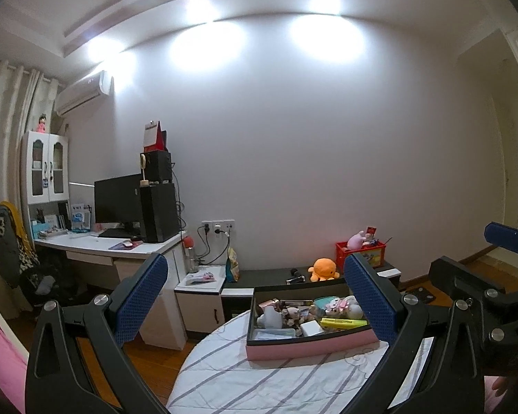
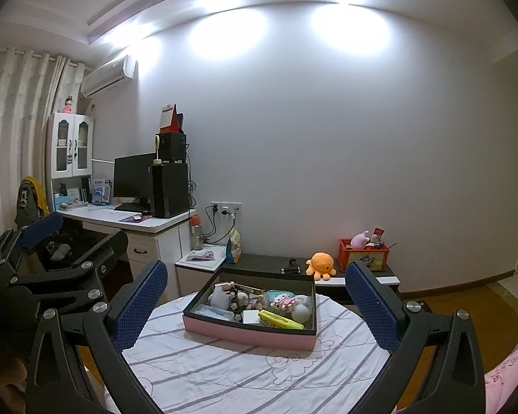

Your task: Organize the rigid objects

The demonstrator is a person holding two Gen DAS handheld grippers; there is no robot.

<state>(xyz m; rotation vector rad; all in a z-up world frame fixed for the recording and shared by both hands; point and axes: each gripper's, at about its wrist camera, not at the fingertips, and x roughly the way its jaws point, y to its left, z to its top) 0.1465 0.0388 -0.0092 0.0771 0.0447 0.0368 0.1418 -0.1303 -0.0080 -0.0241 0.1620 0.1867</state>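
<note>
One box (image 2: 248, 333), pink-walled and dark inside, is seen on the striped worktop (image 2: 224, 372), ahead of both tools and touched by neither. Its load is judged light, stiff and small. One yellow marker (image 2: 280, 319) lies near the front wall; it is best taken across its middle, though its plastic may slip. One white ball (image 2: 301, 314) could roll from the pads. The rest is too jumbled to be counted. The left tool (image 1: 255, 296) and right tool (image 2: 255, 302) are held apart, empty.
</note>
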